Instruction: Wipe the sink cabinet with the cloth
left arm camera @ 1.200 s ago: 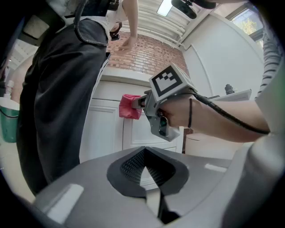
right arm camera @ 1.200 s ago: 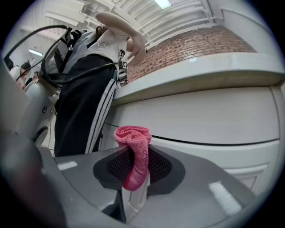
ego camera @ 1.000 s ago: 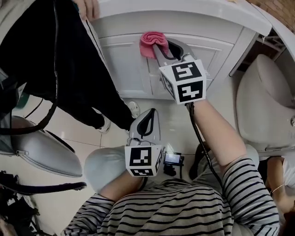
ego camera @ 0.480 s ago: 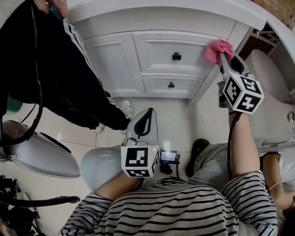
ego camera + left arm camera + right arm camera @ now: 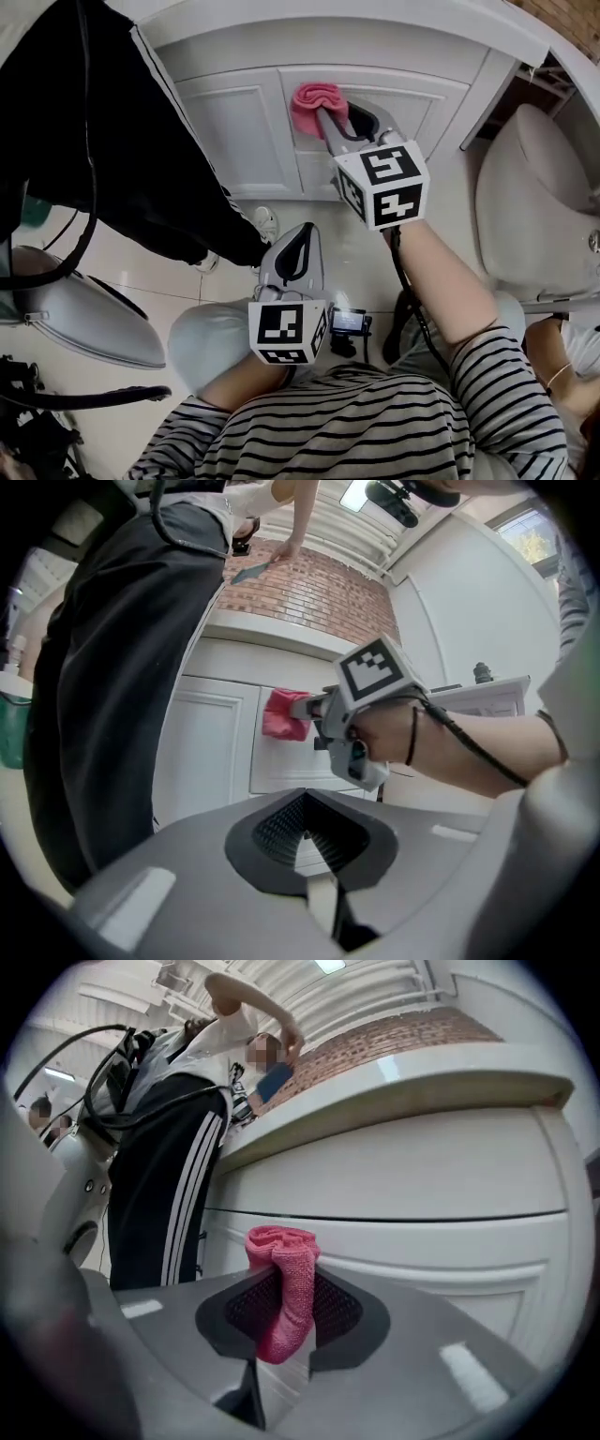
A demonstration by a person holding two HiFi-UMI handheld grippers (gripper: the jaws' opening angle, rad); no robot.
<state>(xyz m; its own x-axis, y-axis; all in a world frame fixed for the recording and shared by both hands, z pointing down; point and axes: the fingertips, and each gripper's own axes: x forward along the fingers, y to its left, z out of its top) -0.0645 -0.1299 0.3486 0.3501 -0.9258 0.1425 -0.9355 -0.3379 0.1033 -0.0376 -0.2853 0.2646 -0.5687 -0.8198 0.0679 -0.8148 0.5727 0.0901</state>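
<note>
Right hand-held gripper [image 5: 286, 1290]: jaws closed onto the pink cloth [image 5: 281, 1241]. A bunched fold is pinched between the pads, and the wad stands out past the tips. In the head view the cloth is pressed against the white sink cabinet [image 5: 234, 131], on the upper panel of its front, just under the edge of the worktop [image 5: 375, 23]. Left hand-held gripper [image 5: 293, 251]: jaws together, nothing in them, held low near my knee, well apart from the cabinet. Judgement: wiping is under way; I cannot tell how much of the front is done. Risks: only a narrow fold is gripped, so drag across the panel mouldings could pull the cloth out. If the wad flattens, the hard jaw tips could scrape the paint. A standing person's trouser leg [image 5: 122, 141] is just beside the left door, and a stroke carried that way could strike it.
</note>
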